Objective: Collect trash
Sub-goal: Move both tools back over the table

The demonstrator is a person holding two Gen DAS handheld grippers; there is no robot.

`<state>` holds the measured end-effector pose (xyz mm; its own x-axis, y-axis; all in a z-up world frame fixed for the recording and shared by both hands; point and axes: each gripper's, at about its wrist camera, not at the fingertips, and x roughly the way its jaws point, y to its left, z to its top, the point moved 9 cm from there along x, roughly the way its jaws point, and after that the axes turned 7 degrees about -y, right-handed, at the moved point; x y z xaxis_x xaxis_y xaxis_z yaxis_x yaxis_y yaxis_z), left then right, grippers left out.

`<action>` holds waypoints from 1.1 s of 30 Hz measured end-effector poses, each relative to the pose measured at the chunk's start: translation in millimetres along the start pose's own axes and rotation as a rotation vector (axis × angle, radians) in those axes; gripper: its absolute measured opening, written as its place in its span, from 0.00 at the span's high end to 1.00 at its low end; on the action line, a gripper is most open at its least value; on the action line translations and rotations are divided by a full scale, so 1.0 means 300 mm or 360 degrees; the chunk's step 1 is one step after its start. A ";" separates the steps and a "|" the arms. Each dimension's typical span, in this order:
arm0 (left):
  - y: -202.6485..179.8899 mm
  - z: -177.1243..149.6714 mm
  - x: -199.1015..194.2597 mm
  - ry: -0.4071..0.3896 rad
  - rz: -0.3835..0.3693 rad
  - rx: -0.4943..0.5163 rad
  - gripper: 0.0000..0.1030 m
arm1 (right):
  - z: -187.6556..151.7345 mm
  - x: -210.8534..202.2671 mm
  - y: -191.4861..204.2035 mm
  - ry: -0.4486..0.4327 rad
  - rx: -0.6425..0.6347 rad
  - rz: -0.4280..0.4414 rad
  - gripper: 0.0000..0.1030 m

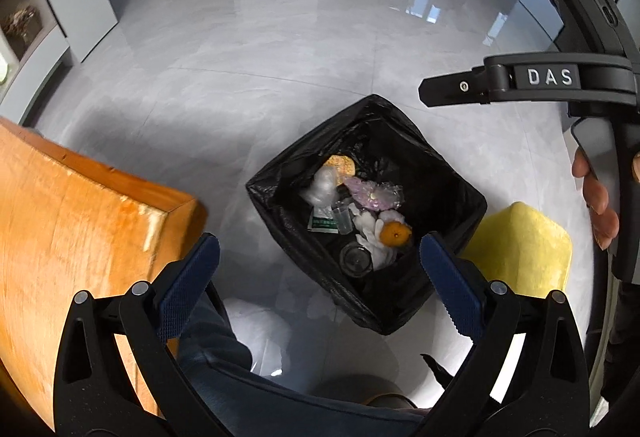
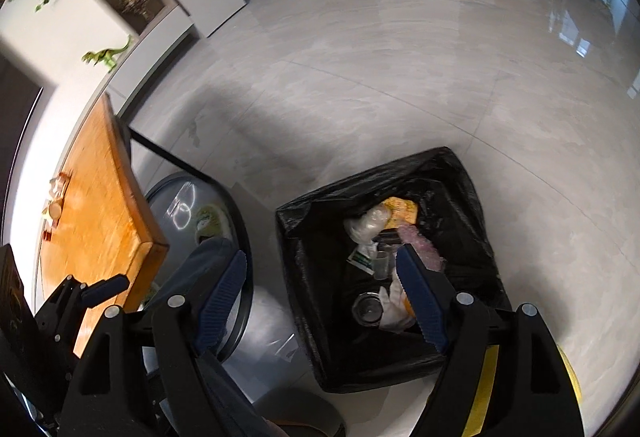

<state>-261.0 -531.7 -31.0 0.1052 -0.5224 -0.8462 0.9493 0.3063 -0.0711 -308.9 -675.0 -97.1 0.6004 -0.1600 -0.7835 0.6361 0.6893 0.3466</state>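
Black liner covers the bin [image 1: 436, 173] completely, so the bin's own walls and colour cannot be made out. Left gripper [image 1: 320, 269]: jaws wide, nothing between the pads; the bin sits on the floor ahead of and between them. Right gripper [image 2: 324, 301]: jaws fairly wide, empty; its right finger [image 2: 420, 301] hides part of the bin's contents, and the bin lies ahead, toward that finger. Contents counted from the left wrist view: one orange fruit [image 1: 395, 233], one clear glass jar [image 1: 356, 257], one small clear cup [image 1: 344, 219], one green-and-white sachet [image 1: 325, 224], one pink crinkled wrapper [image 1: 372, 193], one yellow piece [image 1: 340, 165], crumpled white tissue [image 1: 372, 233]. Wooden tabletop [image 1: 80, 237] lies left of the left jaws, cut off by the frame.
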 end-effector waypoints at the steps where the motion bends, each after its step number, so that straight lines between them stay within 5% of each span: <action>1: 0.016 -0.006 -0.013 -0.0008 0.0004 -0.0013 0.06 | 0.002 -0.001 0.030 0.0001 -0.0023 0.0009 0.24; 7: 0.183 -0.054 -0.075 -0.0049 0.0069 -0.0165 0.06 | -0.001 0.020 0.267 0.0035 -0.0213 0.0084 0.24; 16: 0.625 -0.217 -0.279 -0.0123 0.0297 -0.0520 0.06 | -0.014 0.108 0.729 0.0112 -0.0539 0.0246 0.24; 33: 1.476 -0.790 -0.692 -0.0083 0.0851 -0.1239 0.06 | -0.189 0.279 1.887 0.0192 -0.1376 0.0595 0.24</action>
<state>67.3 -99.0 -11.9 0.5000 -0.1881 -0.8453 0.3089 0.9507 -0.0289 73.9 -258.2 4.4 0.6075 0.2175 -0.7639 -0.1954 0.9731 0.1217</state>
